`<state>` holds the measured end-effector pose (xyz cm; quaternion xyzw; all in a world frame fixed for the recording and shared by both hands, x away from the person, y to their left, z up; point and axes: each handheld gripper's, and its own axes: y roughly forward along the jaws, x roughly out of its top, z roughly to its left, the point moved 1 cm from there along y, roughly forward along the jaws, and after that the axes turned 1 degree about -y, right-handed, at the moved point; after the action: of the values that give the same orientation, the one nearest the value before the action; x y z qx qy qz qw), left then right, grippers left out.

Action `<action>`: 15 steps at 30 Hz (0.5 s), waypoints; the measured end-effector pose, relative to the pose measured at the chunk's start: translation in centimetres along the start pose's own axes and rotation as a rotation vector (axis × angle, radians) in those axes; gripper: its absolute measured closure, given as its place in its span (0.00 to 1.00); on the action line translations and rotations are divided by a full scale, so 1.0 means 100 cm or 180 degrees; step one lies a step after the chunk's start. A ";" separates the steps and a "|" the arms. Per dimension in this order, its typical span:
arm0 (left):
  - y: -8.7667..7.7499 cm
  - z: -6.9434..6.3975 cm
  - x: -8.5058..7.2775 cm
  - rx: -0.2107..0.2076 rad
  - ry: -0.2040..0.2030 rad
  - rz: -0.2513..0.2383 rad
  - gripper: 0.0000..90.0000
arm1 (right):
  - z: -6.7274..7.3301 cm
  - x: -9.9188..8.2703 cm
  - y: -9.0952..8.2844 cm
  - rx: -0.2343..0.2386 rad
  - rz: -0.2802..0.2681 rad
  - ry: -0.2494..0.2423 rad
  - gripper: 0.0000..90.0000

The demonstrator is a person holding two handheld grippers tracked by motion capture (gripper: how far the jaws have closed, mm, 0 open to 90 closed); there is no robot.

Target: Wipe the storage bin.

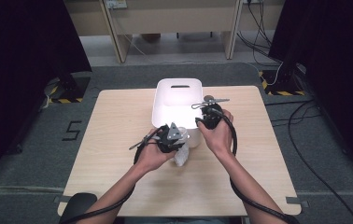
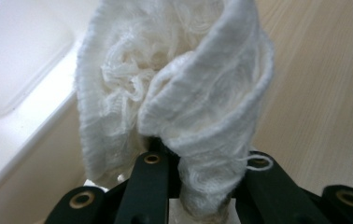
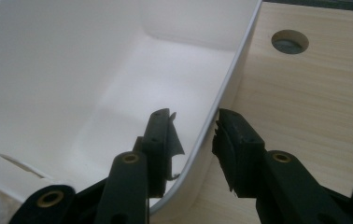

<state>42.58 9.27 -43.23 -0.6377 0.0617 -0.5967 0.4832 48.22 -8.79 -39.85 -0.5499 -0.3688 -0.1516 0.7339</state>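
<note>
Left gripper (image 2: 202, 186) clamps a crumpled white knitted cloth (image 2: 174, 98) just beside the white plastic bin (image 1: 165, 100); right gripper (image 3: 193, 140) straddles the bin's wall, jaws loose.

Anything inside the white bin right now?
Nothing shows in the white bin: its bare floor and walls are visible in the right gripper view. The near corner below the rim is hidden. The white cloth sits outside, clamped in the left claw.
</note>
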 end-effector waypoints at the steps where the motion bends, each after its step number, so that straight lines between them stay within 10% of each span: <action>1: 0.000 0.000 0.000 0.0002 0.0000 -0.0008 0.86 | 0.000 0.001 -0.002 0.0014 -0.0009 0.0023 0.73; 15: -0.013 0.004 0.013 0.0057 -0.0030 -0.0087 0.86 | 0.002 0.004 -0.009 0.0054 -0.0020 0.0043 0.79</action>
<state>42.60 9.32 -41.33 -0.6369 0.0454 -0.6007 0.4810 47.81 -8.83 -38.91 -0.5415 -0.3668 -0.1544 0.7405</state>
